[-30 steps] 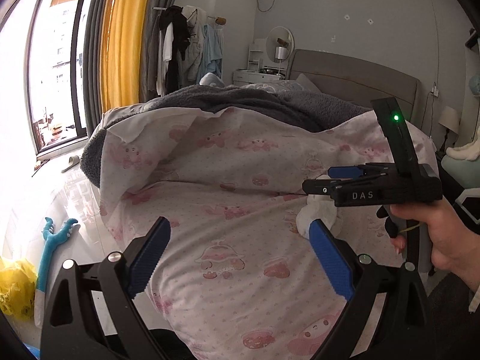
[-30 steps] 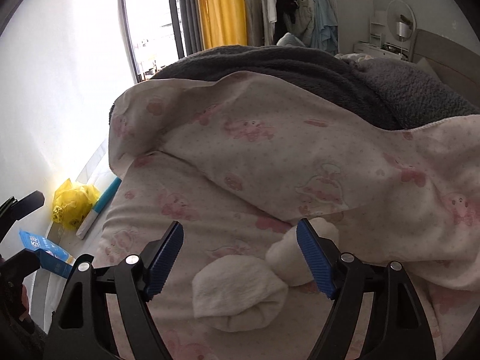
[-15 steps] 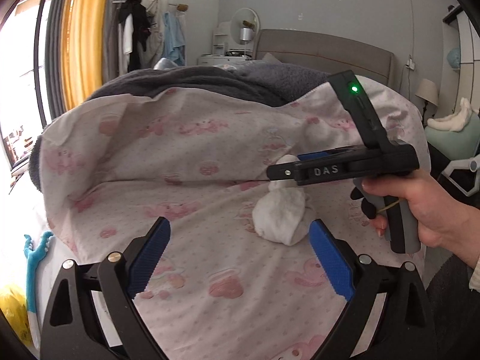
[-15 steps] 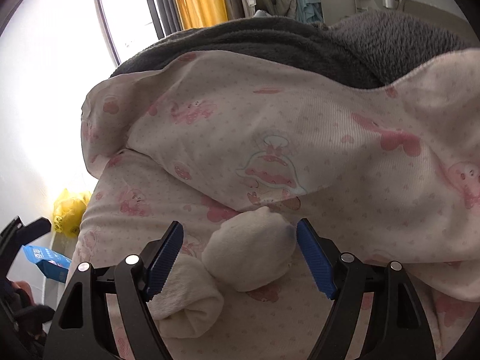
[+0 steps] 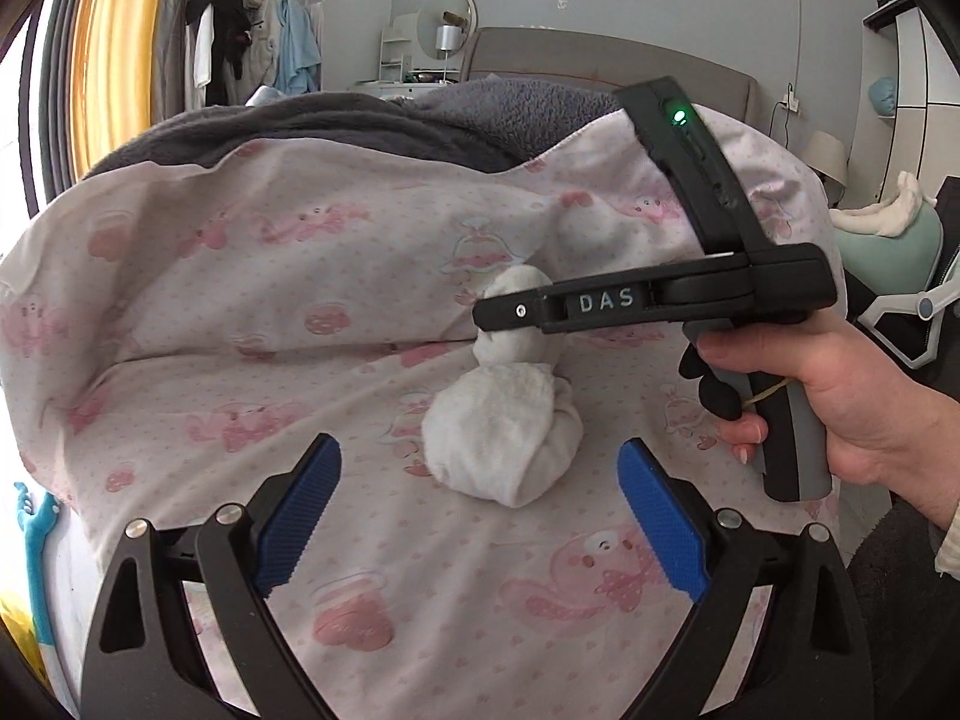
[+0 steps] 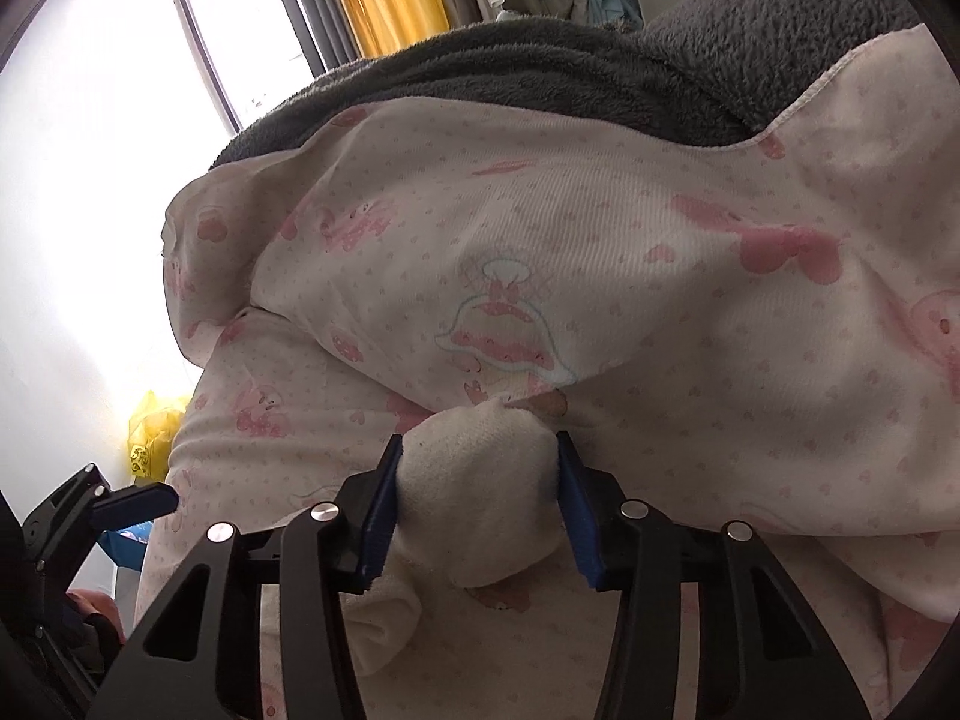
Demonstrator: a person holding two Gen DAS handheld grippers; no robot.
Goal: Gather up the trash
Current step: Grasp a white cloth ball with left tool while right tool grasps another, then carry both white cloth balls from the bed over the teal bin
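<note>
In the left wrist view, the right gripper (image 5: 522,312) covers the middle of the far white sock ball (image 5: 517,285). At nine o'clock in the right wrist view, overexposed window glare (image 6: 90,192) washes out the floor. The near sock ball (image 6: 384,624) is partly hidden behind that gripper's left finger.

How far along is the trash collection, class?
Done: nothing visibly binned. In hand: the right claw is shut on the far white bundle. Left: the near white bundle lies on the pink bedsheet, in front of the open left claw.
</note>
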